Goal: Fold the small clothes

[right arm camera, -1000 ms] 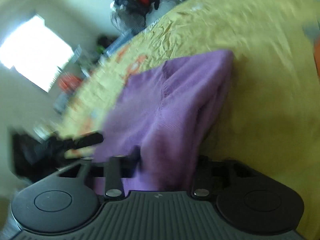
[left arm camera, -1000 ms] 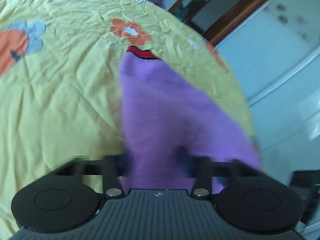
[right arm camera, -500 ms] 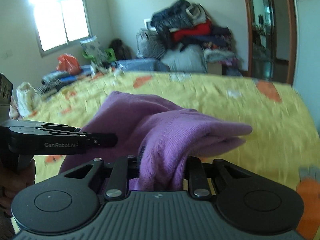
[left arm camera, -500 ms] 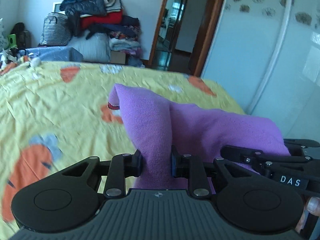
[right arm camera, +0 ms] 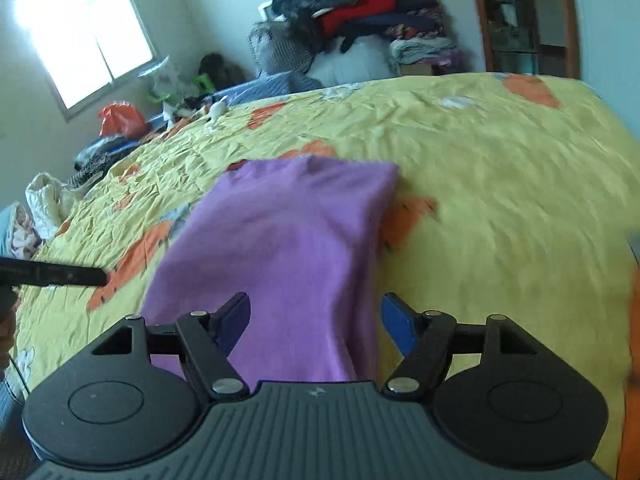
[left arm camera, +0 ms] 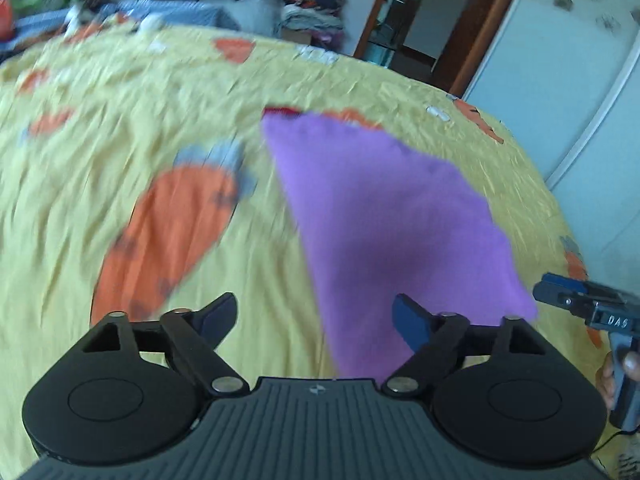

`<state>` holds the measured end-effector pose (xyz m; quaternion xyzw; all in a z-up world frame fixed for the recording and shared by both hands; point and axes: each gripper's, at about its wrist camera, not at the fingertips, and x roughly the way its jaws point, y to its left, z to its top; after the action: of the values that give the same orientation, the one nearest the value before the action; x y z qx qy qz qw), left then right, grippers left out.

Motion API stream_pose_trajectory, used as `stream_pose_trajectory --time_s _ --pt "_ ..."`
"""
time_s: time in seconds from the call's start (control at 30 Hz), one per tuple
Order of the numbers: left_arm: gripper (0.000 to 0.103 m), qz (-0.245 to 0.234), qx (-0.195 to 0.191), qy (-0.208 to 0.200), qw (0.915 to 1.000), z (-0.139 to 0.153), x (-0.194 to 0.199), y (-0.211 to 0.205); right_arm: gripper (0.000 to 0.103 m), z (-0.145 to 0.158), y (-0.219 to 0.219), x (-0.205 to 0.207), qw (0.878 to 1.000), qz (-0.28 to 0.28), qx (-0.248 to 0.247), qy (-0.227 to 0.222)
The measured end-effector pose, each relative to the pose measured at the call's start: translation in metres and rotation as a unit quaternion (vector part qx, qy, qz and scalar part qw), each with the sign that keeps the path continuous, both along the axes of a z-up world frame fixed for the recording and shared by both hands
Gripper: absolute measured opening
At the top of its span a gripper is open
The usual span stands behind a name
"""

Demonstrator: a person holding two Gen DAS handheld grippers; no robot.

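Note:
A purple knit garment (left arm camera: 392, 220) lies folded flat on the yellow bedspread (left arm camera: 120, 100), with a red trim edge at its far end. It also shows in the right wrist view (right arm camera: 288, 240). My left gripper (left arm camera: 316, 320) is open, its near edge over the garment's left side, holding nothing. My right gripper (right arm camera: 314, 316) is open above the garment's near end, holding nothing. The right gripper shows at the right edge of the left wrist view (left arm camera: 584, 304). The left gripper's finger shows at the left of the right wrist view (right arm camera: 52, 274).
The bedspread (right arm camera: 500, 160) has orange carrot prints. A pile of clothes and bags (right arm camera: 352, 16) stands against the far wall. A doorway (right arm camera: 516, 16) and a white wardrobe (left arm camera: 560, 60) lie to the right, a window (right arm camera: 80, 36) to the left.
Both grippers have opened and let go of the purple garment. It now lies flat on the bed, and both grippers have drawn back from it.

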<state>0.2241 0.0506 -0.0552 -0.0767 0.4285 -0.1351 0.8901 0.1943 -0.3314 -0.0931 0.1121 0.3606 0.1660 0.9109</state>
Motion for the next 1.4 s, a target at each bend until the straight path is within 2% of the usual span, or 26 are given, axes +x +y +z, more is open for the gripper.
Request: stream_pose_trajectory --time_s 0.07,0.13,0.23,0.33,0.4,0.43,0.47,0.5,0.53,0.57,0.67,0.77,0.93,1.0,1.03,1.07,1.1,1.17,1.23,1.3,1.37,1.4 --pt "0.096 0.017 -0.01 0.009 0.9998 -0.012 -0.015 0.002 0.072 -0.005 0.002 -0.015 1.0 0.018 -0.012 -0.017" --pt "0.097 0.02 -0.028 0.024 0.9991 -0.022 -0.019 -0.001 0.072 -0.008 0.006 -0.009 1.0 0.013 -0.02 -0.016" --pt "0.094 0.023 -0.057 0.039 0.9973 -0.037 -0.013 -0.01 0.072 -0.022 -0.001 0.013 1.0 0.014 0.018 0.016" --pt "0.094 0.03 -0.11 0.057 0.9919 -0.048 0.002 -0.013 0.07 -0.036 -0.006 0.032 0.998 0.018 0.053 0.04" --pt "0.092 0.034 -0.129 0.059 0.9893 -0.05 0.01 -0.014 0.044 -0.037 -0.002 0.039 0.998 0.024 0.047 0.044" --pt "0.086 0.038 -0.136 0.06 0.9882 -0.05 0.013 -0.016 0.025 -0.037 0.001 0.042 0.998 0.02 0.04 0.047" --pt "0.078 0.043 -0.136 0.065 0.9877 -0.05 0.017 -0.017 0.023 -0.037 0.004 0.042 0.998 0.019 0.035 0.045" --pt "0.042 0.04 -0.137 0.075 0.9869 -0.05 0.021 -0.02 0.02 -0.037 0.007 0.042 0.998 0.022 0.028 0.043" --pt "0.017 0.035 -0.139 0.098 0.9848 -0.053 0.027 -0.022 0.015 -0.036 0.01 0.041 0.999 0.024 0.019 0.04" --pt "0.017 0.038 -0.146 0.108 0.9826 -0.056 0.029 -0.022 0.011 -0.035 0.013 0.039 0.999 0.024 0.012 0.035" --pt "0.01 0.027 -0.144 0.109 0.9832 -0.053 0.029 -0.02 0.009 -0.028 0.015 0.034 1.0 0.012 0.015 0.021" --pt "0.009 0.023 -0.153 0.106 0.9822 -0.039 0.023 -0.012 0.008 -0.011 0.008 0.022 0.999 0.009 0.049 0.004" --pt "0.009 0.004 -0.141 0.092 0.9857 -0.019 -0.005 -0.004 0.008 0.017 0.014 -0.015 0.998 0.025 0.054 -0.019" --pt "0.01 0.005 -0.14 0.107 0.9844 -0.029 -0.018 0.0 0.008 0.009 0.022 -0.028 0.999 0.026 0.006 -0.032" --pt "0.012 0.011 -0.135 0.123 0.9831 -0.038 -0.024 0.002 0.013 0.0 0.025 -0.029 0.999 0.025 -0.018 -0.025" --pt "0.013 0.016 -0.125 0.128 0.9837 -0.045 -0.033 0.005 0.016 -0.011 0.023 -0.025 0.999 0.023 -0.033 0.003" --pt "0.018 0.02 -0.118 0.12 0.9856 -0.048 -0.045 0.008 0.016 -0.017 0.019 -0.025 0.999 0.008 -0.043 0.021" --pt "0.025 0.024 -0.096 0.098 0.9902 -0.044 -0.065 0.009 0.017 -0.01 0.013 -0.036 0.999 -0.004 -0.031 -0.014" --pt "0.051 0.032 -0.09 0.068 0.9931 -0.034 -0.076 0.006 0.017 0.004 0.018 -0.038 0.997 -0.006 -0.047 -0.059" --pt "0.064 0.025 -0.069 0.026 0.997 -0.023 -0.079 -0.009 0.017 0.012 0.024 -0.028 0.996 0.009 -0.028 -0.087" --pt "0.064 0.019 -0.037 -0.007 0.9991 -0.017 -0.078 -0.032 0.017 0.013 0.034 -0.011 0.996 0.03 -0.009 -0.088" --pt "0.064 0.011 -0.031 -0.014 0.9993 -0.017 -0.075 -0.043 0.017 0.011 0.041 -0.002 0.995 0.03 -0.027 -0.086"
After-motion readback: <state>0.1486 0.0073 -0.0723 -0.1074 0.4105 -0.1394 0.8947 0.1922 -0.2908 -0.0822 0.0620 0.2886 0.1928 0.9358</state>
